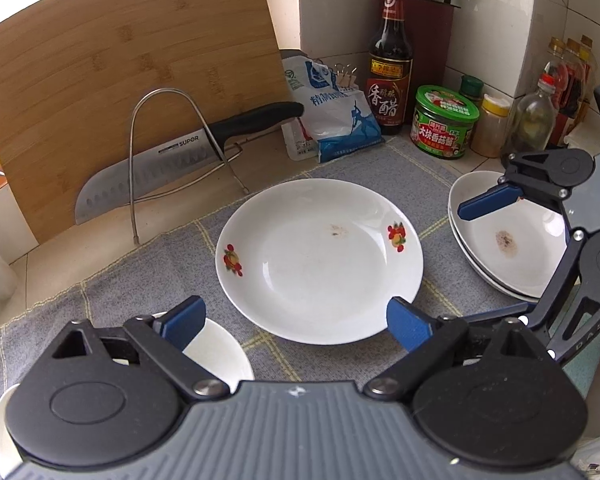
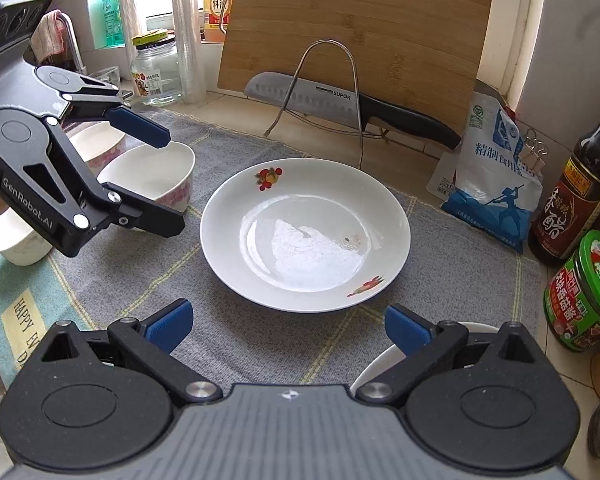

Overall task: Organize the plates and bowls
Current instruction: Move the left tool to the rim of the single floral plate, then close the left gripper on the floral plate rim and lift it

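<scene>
- The left wrist camera is sitting just behind the left gripper [image 1: 296,322], looking steeply down over its wide-standing jaws at the bench [image 1: 260,156], close in, and facing the tiled corner where the vinegar bottle [image 1: 390,76] is standing.
- The right wrist camera is riding behind the right gripper [image 2: 288,328], tilting down the same way, but facing the window side.
- Both views are sharing the flowered plate [image 1: 320,260] [image 2: 306,236] on the grey cloth [image 1: 140,280] [image 2: 220,336], the leaning cutting board [image 1: 140,60] [image 2: 360,28] and the knife [image 1: 160,164] [image 2: 340,100].
- Each camera is catching the other gripper at its edge: the right one at the right of the left view, the left one at the left of the right view.
</scene>
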`<state>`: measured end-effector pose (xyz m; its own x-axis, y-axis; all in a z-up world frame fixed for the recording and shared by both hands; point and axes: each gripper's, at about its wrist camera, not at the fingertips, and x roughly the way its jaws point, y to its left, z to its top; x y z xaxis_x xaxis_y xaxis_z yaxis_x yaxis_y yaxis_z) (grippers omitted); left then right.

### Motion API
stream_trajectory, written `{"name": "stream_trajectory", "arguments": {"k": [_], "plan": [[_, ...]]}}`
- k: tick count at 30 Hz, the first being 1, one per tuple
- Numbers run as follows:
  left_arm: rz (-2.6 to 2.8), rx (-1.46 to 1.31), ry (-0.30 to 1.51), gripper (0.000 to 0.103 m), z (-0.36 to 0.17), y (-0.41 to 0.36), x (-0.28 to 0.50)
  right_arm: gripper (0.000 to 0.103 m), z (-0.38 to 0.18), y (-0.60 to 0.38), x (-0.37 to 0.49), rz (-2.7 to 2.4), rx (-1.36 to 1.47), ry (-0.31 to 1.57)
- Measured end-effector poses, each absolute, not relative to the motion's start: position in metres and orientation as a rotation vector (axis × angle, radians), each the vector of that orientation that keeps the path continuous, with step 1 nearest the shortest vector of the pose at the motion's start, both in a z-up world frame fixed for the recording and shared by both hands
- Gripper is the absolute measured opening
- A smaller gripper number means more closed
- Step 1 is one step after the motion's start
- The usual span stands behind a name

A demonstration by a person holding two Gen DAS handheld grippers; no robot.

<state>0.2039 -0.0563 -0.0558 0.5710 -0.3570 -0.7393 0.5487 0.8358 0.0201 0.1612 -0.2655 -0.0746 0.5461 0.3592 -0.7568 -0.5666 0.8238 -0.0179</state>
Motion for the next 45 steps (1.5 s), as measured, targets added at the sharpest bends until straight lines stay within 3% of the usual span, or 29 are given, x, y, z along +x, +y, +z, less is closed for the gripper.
{"name": "stream_trajectory", "arguments": {"k": [20, 31, 45], "plan": [[-0.572, 0.186, 0.977, 0.095, -0.097, -0.074, 0.308, 0.103, -0.123, -0.26, 0.225, 0.662, -0.42, 0.946], [-0.652, 0.158, 1.072, 0.087, -0.113, -0.072, 0.337, 0.103, -0.132, -0.256, 0.242, 0.725, -0.422, 0.988], [-0.714, 0.14, 1.13, 0.087, -0.122, -0.072, 0.351, 0.103, -0.133, -0.253, 0.244, 0.764, -0.433, 0.959]]}}
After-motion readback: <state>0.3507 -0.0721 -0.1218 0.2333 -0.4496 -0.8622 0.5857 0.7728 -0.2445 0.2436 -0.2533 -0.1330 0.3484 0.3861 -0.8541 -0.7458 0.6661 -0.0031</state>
